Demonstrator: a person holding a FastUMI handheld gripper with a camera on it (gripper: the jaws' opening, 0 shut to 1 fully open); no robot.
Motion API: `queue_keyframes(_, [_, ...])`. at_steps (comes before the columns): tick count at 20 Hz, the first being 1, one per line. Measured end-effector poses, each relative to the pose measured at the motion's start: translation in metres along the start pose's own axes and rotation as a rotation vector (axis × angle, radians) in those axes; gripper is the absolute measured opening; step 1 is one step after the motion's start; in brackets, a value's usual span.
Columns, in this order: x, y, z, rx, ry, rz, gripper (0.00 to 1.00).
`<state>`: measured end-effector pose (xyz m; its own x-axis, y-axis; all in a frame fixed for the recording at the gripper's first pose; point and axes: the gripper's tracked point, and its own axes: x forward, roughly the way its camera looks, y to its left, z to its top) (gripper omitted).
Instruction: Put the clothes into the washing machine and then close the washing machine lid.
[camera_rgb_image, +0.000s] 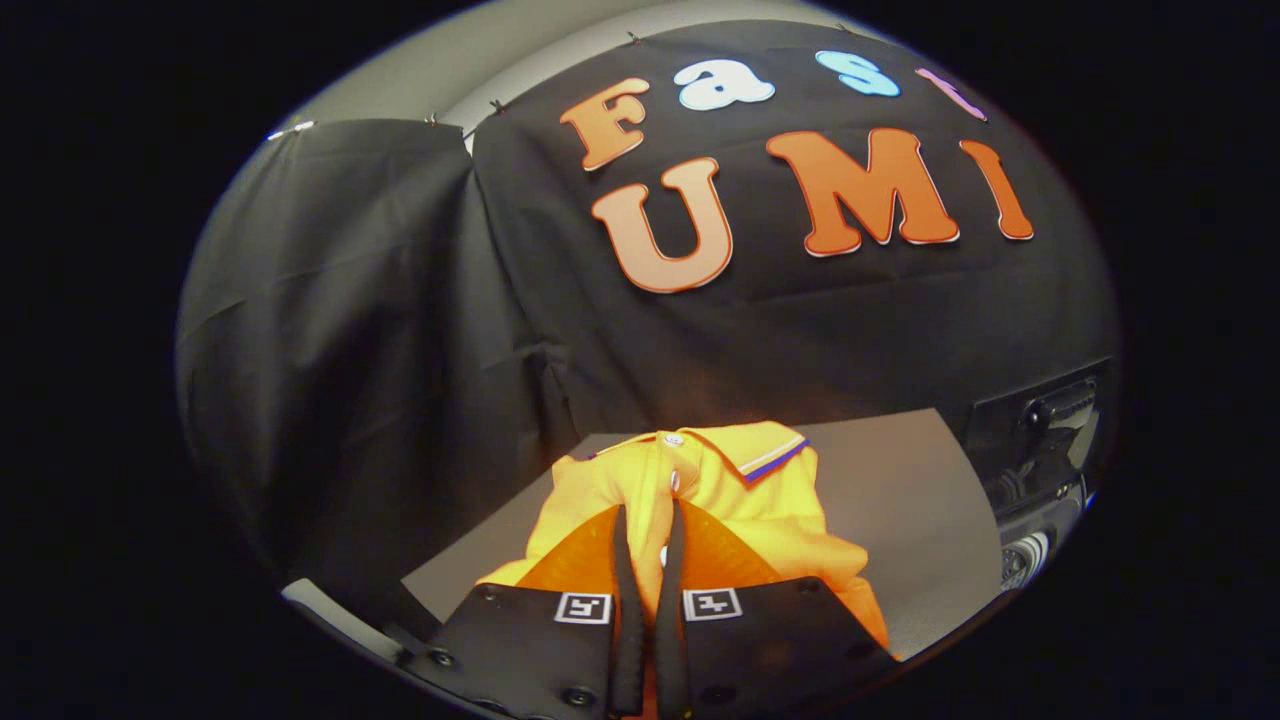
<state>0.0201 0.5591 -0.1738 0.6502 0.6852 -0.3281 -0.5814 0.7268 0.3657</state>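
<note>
An orange polo shirt (740, 480) with a striped collar edge and white buttons hangs bunched up over the grey table (900, 480). My gripper (650, 515) is shut on the orange shirt, its two fingers pinching a fold of the cloth near the button placket. The shirt drapes around both fingers and hides the table just below them. The dark washing machine (1040, 450) stands beyond the fingers to the right, at the table's edge, partly cut off.
Black cloth walls (380, 330) close the booth behind and to the left of the table. Bare grey tabletop lies between the shirt and the machine on the right. A pale table rim (320, 605) runs at the lower left.
</note>
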Motion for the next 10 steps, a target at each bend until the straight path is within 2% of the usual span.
queue_keyframes(3, [-0.014, -0.004, 0.027, -0.016, -0.056, 0.004, 0.13])
queue_keyframes(10, [-0.085, -0.031, 0.079, -0.045, -0.185, -0.033, 0.12])
